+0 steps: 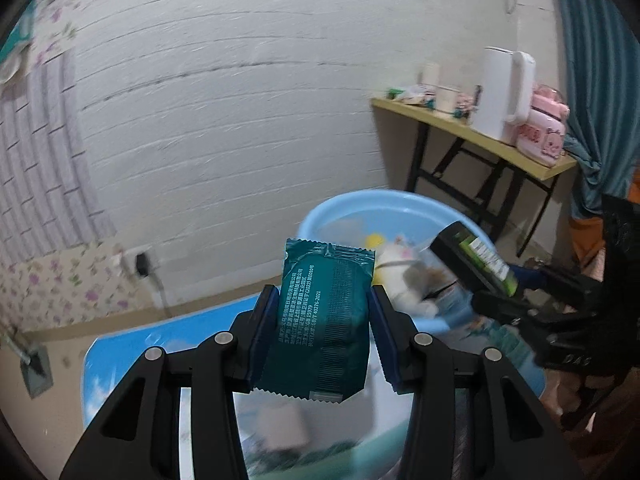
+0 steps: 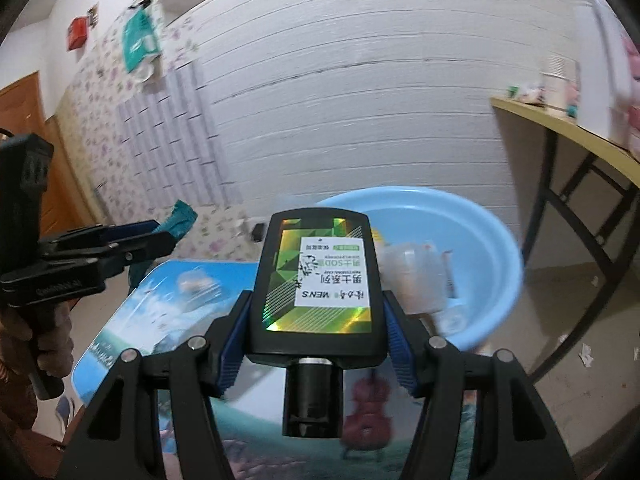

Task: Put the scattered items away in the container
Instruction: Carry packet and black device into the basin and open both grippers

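My left gripper (image 1: pixel 324 312) is pinching a teal packet (image 1: pixel 320 320) by its two side edges. The packet stands upright between the pads, long axis running up and away from the camera, crimped ends at top and bottom, printed back facing me. My right gripper (image 2: pixel 316 312) is clamped on a black bottle (image 2: pixel 316 280), flat label side up. Its long axis runs straight along the fingers, cap toward the camera and base pointing at the basin (image 2: pixel 496 248).

Both are held up above the little table (image 2: pixel 132 320), with the blue basin just past them. There's a white plush (image 1: pixel 400 276) and something yellow (image 1: pixel 374 239) in the basin, but both are blurry and half covered by what I'm holding. A pale blob on the table under the packet is too smeared to name.
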The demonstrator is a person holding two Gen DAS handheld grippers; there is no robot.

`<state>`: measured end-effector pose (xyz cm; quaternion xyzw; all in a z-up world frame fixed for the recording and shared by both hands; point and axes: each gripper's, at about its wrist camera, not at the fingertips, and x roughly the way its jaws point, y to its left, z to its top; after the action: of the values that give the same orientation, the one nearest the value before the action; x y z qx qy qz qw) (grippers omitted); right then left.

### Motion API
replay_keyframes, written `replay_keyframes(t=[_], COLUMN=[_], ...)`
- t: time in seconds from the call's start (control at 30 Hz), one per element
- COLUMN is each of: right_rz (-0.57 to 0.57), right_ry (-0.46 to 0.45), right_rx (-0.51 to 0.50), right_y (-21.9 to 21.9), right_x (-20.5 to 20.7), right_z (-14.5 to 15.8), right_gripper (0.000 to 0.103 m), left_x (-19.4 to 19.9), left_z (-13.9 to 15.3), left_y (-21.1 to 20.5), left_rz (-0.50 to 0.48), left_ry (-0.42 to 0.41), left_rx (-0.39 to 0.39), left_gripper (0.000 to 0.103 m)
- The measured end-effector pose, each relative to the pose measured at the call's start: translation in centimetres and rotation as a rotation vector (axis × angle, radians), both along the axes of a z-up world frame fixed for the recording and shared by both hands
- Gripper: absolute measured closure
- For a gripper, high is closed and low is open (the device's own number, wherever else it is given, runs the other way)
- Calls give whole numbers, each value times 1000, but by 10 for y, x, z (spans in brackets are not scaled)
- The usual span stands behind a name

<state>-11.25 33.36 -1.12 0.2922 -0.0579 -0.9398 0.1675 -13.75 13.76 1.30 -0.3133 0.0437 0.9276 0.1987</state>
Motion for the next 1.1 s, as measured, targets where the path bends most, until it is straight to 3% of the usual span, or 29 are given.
replay_keyframes(t=[0.2,0.47,0.8,1.1], right_rz=[-88,-136,-135,-149], right_ry=[-11,-70,-103,-119], right_rx=[-31,-28,-12,10], right_y=[31,50,54,54], right_x=[-16,-44,-58,-60], right_z=[0,-15,-29,-30], right_gripper=[43,42,42,41], left_x=[-17,-39,-44,-44], left_z=[1,-17,-34,-36], left_y=[50,92,110,108], left_rz=[-93,-135,-159,-149], left_ry=[2,-26,-52,-48], left_rx=[-22,-59,-98,-97], left_gripper=[58,58,57,41])
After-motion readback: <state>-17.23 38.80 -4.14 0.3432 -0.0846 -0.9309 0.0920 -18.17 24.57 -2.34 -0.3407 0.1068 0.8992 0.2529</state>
